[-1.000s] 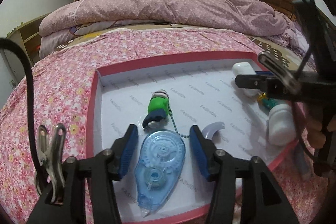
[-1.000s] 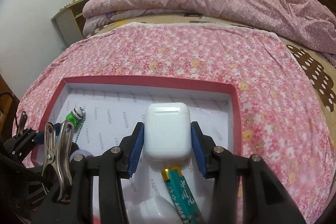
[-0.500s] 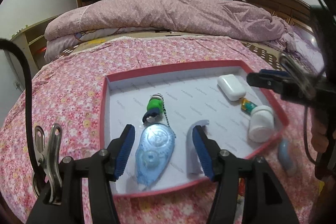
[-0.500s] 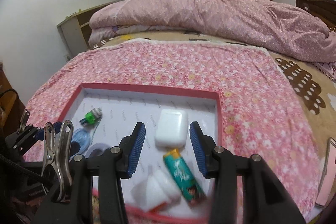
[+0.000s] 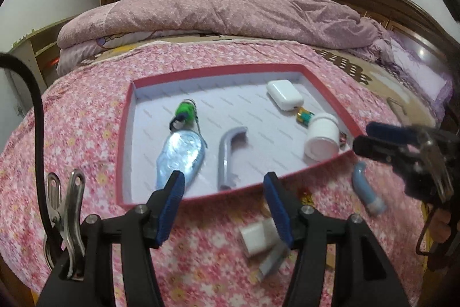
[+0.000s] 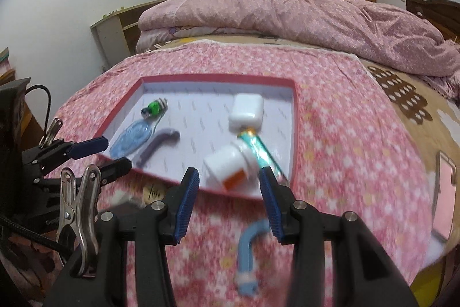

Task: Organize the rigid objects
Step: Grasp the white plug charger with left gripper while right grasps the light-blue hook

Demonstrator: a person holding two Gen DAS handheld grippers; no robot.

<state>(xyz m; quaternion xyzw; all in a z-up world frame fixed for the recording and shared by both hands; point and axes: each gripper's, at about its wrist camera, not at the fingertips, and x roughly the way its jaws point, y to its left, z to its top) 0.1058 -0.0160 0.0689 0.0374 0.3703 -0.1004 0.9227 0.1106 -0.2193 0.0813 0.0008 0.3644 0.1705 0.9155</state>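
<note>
Left gripper [image 5: 224,189]: jaws spread wide, empty, positioned over the near edge of the red-rimmed shallow box lid with white lining [image 5: 218,71]. Right gripper [image 6: 228,186]: jaws likewise wide and empty, at the near right corner of the box.

Stowed inside the box: translucent blue correction-tape dispenser [image 5: 181,156] and green keychain figure [image 5: 184,112] along the left side; grey curved plastic handle [image 5: 228,156] at centre; white earbud case [image 5: 284,94], teal cylindrical lighter [image 5: 304,115] and white screw-cap jar [image 5: 322,135] along the right side.

Outstanding, on the pink floral bedspread [image 5: 72,120] outside the near edge: light blue curved plastic tube [image 6: 247,255], plus a white block [image 5: 256,239] with a grey piece beside it. Judged status: mostly complete.

Light blue tube: long axis runs roughly toward and away from the box in the right wrist view; hooked end faces the box, capped end faces away.
</note>
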